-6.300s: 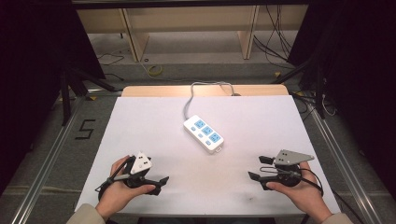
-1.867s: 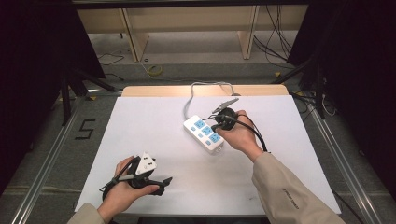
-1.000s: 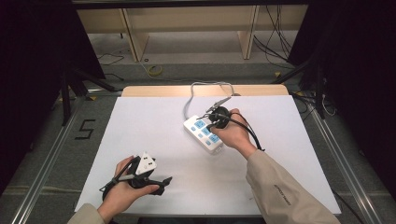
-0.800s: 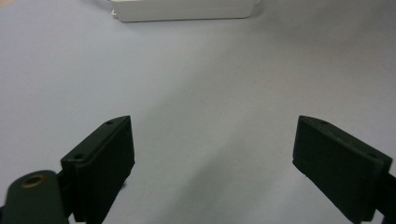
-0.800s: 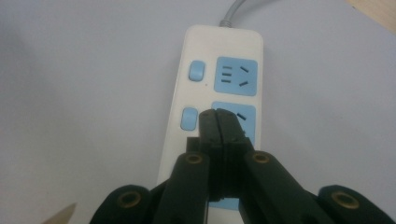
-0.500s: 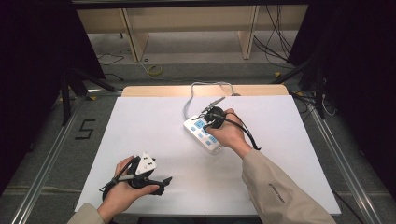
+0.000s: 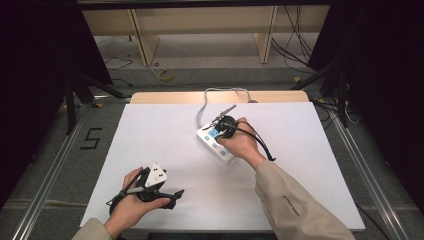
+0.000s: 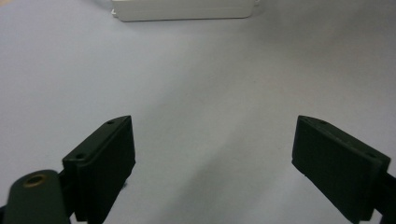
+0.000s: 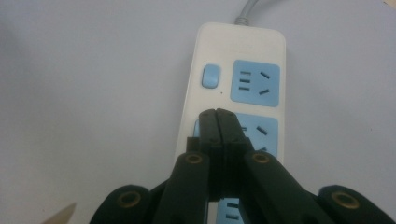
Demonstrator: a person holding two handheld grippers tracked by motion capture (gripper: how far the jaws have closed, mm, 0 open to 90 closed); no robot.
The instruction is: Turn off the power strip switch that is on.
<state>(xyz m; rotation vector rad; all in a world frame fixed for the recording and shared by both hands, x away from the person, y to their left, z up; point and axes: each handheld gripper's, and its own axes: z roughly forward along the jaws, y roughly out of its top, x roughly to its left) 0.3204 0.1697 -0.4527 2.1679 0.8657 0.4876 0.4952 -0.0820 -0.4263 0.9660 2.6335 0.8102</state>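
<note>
Our right gripper (image 9: 217, 114) had its jaws pressed together, tips over the middle switch of the white power strip (image 9: 233, 70), and they hid most of that switch, so we could not tell whether they touched it. The strip's lower end was cut off in the right gripper view and partly covered by our right hand (image 7: 242, 142) from above. Its grey cable (image 7: 210, 95) ran off the table's far edge. The strip lay near the middle of the white table (image 7: 150, 135). Our left gripper (image 7: 162, 192) rested near the front edge, jaws spread with nothing between them. Beyond lay a grey floor with loose wires and wooden shelf legs.
</note>
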